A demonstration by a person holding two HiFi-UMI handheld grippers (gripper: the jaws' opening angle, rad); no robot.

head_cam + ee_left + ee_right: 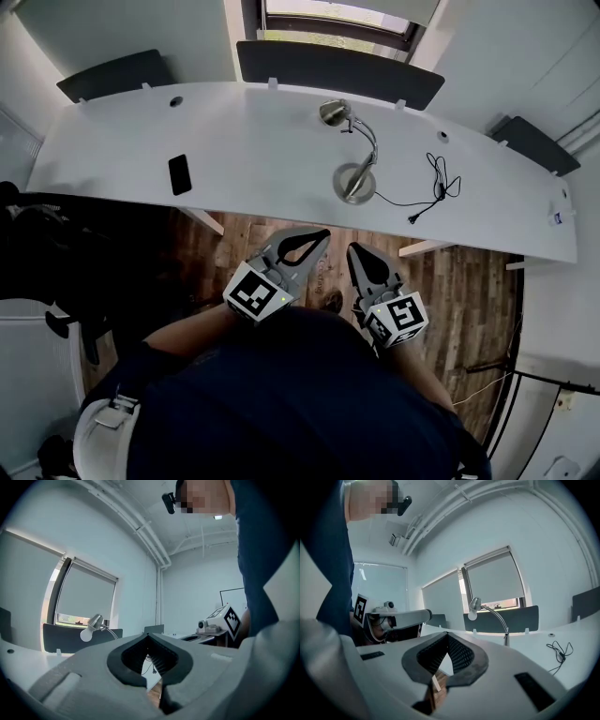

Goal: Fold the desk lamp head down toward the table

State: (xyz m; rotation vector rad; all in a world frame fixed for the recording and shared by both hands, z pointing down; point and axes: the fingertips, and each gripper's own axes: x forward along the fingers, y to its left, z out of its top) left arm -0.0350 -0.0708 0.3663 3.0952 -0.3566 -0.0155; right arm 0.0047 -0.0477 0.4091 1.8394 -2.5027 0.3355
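"Question first: where is the lamp (355, 180)?"

"On the far half of the counter (262, 141), right of the middle. Its round base sits flat and the curved neck rises from it. The lamp head (332, 112) is up at the far end of the neck, clear of the counter, so I'd say the fold is not done yet."

"And the person's tools?"

"Both are held near the body, over the floor on the near side of the counter, well apart from the lamp. The left tool (148, 637) has its jaws together with nothing between them. The right tool (447, 635) is closed and empty too."

"Why closed?"

"My guess is that nothing needs carrying. Pressing the head down could be done with the jaws closed, but they would have to part to pinch the neck."

"Why two tools?"

"Probably one steadies the base while the other bends the neck."

"Anything in the way?"

"A black phone (179, 174) lies well to the left, and the cable (439, 183) trails to the right, its plug lying on the counter. Neither blocks the reach."
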